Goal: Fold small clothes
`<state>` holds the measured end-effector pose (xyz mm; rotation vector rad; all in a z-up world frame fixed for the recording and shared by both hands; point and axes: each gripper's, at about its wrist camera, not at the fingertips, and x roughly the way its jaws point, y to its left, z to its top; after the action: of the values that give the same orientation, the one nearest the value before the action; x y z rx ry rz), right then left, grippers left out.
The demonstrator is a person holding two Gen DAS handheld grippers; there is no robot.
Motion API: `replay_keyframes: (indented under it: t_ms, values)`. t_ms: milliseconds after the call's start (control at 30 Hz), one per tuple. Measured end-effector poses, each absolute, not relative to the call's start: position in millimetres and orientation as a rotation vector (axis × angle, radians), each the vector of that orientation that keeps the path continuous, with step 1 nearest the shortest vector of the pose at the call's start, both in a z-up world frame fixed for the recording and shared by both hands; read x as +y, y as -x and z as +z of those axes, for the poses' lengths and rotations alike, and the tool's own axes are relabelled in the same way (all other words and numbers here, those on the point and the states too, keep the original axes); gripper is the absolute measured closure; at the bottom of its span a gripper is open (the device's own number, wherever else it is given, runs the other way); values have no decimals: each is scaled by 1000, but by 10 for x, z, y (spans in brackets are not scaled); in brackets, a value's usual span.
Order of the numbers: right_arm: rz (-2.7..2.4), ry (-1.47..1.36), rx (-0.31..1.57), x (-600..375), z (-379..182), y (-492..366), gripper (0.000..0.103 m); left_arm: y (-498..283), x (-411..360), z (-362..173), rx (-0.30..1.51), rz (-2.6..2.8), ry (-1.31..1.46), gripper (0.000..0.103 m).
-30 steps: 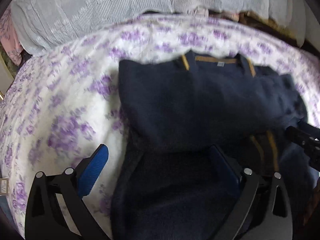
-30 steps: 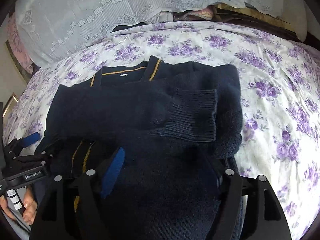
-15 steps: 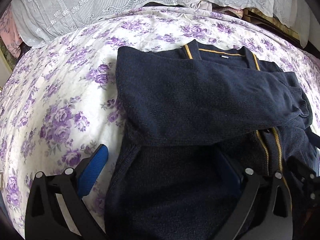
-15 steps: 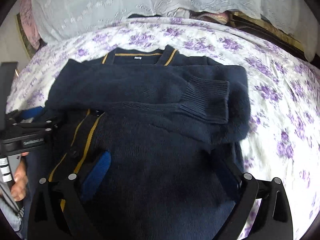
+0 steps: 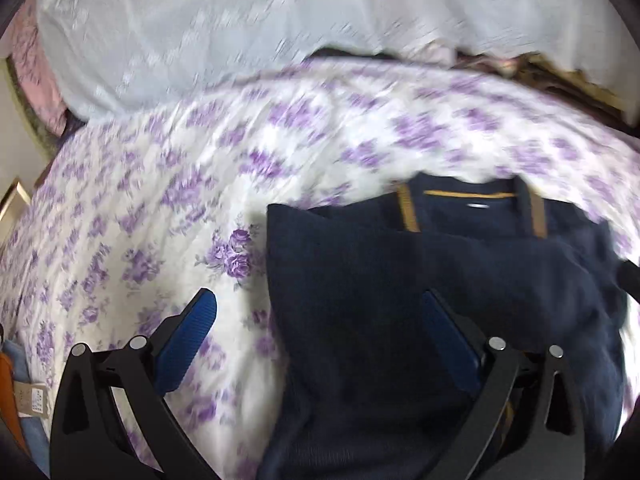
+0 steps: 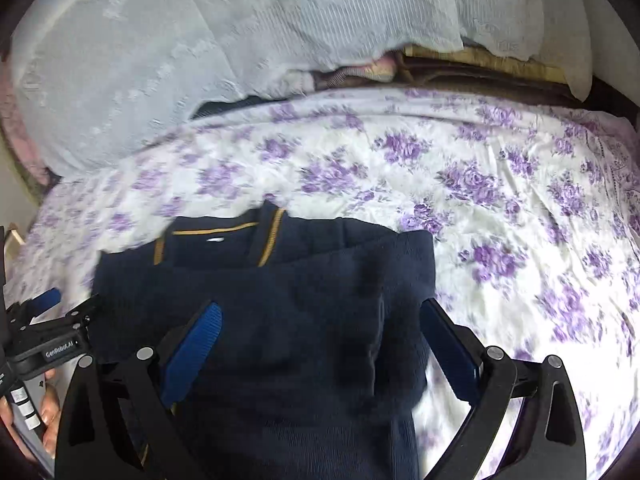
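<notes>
your right gripper (image 6: 320,344), blue-padded and black-framed, hangs wide open with nothing held, its jaws straddling the lower half of the dark navy knitted cardigan with mustard-yellow trim (image 6: 288,312); your left gripper (image 5: 320,336) is just as wide and just as empty, one pad over the white bedspread printed with purple flowers (image 5: 140,220), the other over the knit; the cardigan lies flat near the middle of the bed, neckline pointing away toward the pale lace-covered pillows (image 6: 180,60), sleeves already crossed over the chest; the likely step is the bottom-to-collar fold; bring both tools down to the hem, pinch both layers at matching corners, lift level and lay the hem just short of the neckline, so the folded sleeves do not slide out.
</notes>
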<state>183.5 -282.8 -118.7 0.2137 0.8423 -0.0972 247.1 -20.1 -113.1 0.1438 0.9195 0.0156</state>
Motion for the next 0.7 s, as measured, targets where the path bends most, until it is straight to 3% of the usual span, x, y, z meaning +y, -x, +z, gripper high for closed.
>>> replay_keyframes:
  t_ms: [133, 267, 700]
  values:
    - [-150, -154, 958, -2792, -1629, -2106, 3, -2640, -100, -1526, 970, 22, -90, 4]
    - [-144, -171, 905, -2805, -1547, -2023, 3, -2598, 24, -1508, 970, -20, -5, 4]
    - [137, -346, 865, -3246, -1426, -476, 3, -1246, 565, -1404, 1005, -282, 50, 5]
